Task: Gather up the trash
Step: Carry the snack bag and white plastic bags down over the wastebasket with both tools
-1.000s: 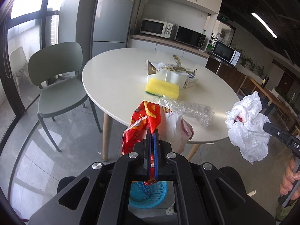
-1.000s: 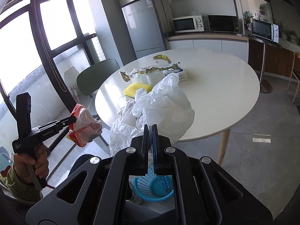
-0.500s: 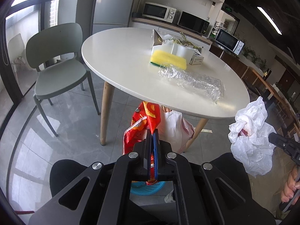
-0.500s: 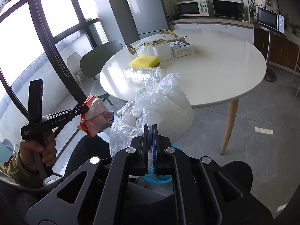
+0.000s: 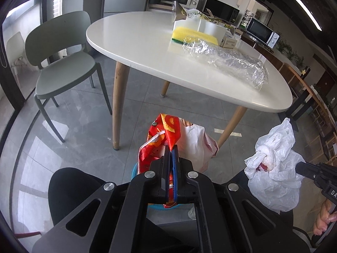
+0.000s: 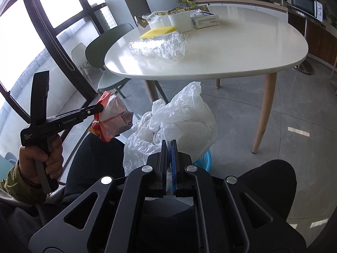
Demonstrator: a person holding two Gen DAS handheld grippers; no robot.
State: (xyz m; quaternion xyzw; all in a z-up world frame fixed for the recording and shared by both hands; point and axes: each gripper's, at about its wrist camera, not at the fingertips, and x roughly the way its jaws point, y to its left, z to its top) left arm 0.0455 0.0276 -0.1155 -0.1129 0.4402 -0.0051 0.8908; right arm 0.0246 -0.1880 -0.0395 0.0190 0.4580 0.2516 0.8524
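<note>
Left gripper (image 5: pixel 171 147): clamped on red snack bag (image 5: pixel 166 139).
Right gripper (image 6: pixel 169 142): clamped on white plastic bag (image 6: pixel 181 118).
Blue basket (image 6: pixel 203 161): below both bags, 6 o'clock of table (image 6: pixel 242 48).

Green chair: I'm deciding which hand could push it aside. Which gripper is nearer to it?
Left. The left gripper hangs on the chair's side; the right gripper is farther off, beyond it.
</note>
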